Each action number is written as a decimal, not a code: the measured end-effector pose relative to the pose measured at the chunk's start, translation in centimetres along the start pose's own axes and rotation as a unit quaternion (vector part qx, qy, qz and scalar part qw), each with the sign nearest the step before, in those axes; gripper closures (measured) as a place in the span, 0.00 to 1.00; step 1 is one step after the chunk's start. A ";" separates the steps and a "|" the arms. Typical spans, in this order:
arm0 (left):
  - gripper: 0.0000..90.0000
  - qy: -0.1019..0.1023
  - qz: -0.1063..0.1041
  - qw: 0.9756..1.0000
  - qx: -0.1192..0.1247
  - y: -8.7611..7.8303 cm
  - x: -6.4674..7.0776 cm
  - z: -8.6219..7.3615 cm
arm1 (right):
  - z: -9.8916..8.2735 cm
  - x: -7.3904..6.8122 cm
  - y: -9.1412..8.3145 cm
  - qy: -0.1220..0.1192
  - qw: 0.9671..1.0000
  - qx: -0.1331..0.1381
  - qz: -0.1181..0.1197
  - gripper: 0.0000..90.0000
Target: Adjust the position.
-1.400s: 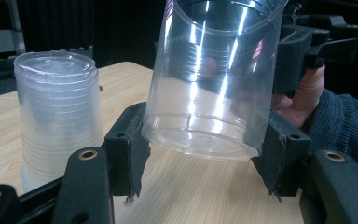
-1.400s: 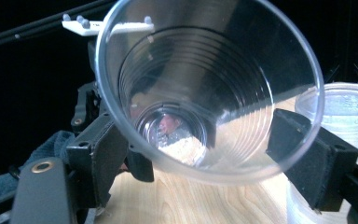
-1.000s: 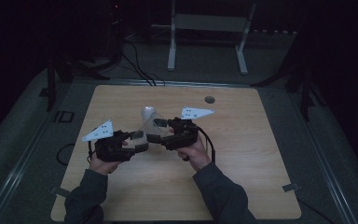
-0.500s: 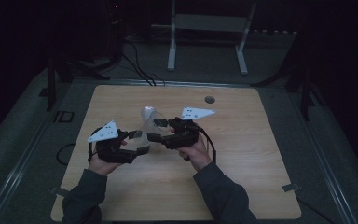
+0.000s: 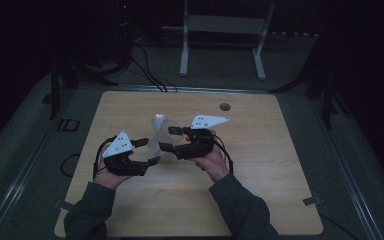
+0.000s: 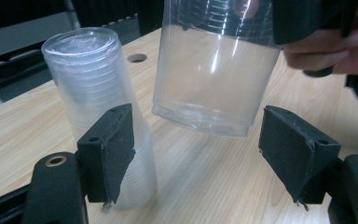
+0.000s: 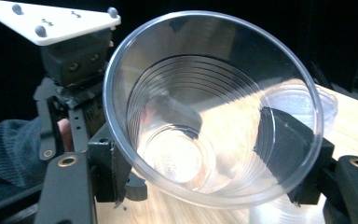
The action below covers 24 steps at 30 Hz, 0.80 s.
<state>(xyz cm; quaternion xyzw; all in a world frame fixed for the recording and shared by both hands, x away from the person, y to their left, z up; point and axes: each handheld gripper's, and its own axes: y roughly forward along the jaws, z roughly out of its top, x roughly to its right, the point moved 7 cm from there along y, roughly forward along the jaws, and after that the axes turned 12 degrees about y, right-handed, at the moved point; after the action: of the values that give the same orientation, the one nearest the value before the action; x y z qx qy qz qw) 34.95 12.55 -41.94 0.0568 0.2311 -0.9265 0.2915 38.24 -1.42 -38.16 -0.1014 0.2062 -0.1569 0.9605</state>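
- Left gripper (image 5: 152, 152): jaws just opened wide, pads touching nothing.
- Right gripper (image 5: 166, 138): jaws clamped, pointing toward the left gripper.
- Forearms converge over table.

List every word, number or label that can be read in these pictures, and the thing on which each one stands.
None can be read. The clear cup has faint raised marks on its bottom, too blurred to read. The stack of cups and the table bear no text.

1. High view: dim and murky; surroundings nearly black, the table (image 5: 280, 165) faintly lit from above.
2. Both gripper views: brighter, with a black background.
3. Glare streaks the clear cup (image 7: 214, 112).
4. Nearest cup rim slightly soft.
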 end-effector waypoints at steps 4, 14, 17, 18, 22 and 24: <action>0.31 0.010 0.016 1.000 -0.011 0.1 0.0 -0.1 | -0.1 0.0 0.2 -0.008 1.000 -0.011 -0.018 0.33; 0.31 0.027 0.033 0.998 -0.035 0.6 0.1 -0.3 | -0.4 -0.1 0.7 -0.032 0.997 -0.041 -0.054 0.33; 0.30 0.037 0.035 0.998 -0.047 1.0 0.3 -0.3 | -0.5 -0.2 1.0 -0.037 0.996 -0.050 -0.059 0.33; 0.30 0.040 0.033 0.997 -0.049 1.1 0.3 -0.4 | -0.6 -0.3 1.1 -0.040 0.996 -0.053 -0.060 0.33; 0.31 0.046 0.031 0.997 -0.054 1.5 0.5 -0.4 | -0.9 -0.6 1.5 -0.050 0.994 -0.072 -0.064 0.33; 0.32 0.047 0.029 0.997 -0.055 1.6 0.5 -0.5 | -1.1 -0.7 1.7 -0.057 0.993 -0.079 -0.066 0.33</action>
<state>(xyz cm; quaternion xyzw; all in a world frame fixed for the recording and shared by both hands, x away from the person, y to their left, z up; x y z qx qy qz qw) 35.41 11.33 -43.12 0.0913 0.2932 -0.8999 0.3097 37.62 0.30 -39.34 -0.1993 0.1560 -0.1970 0.9472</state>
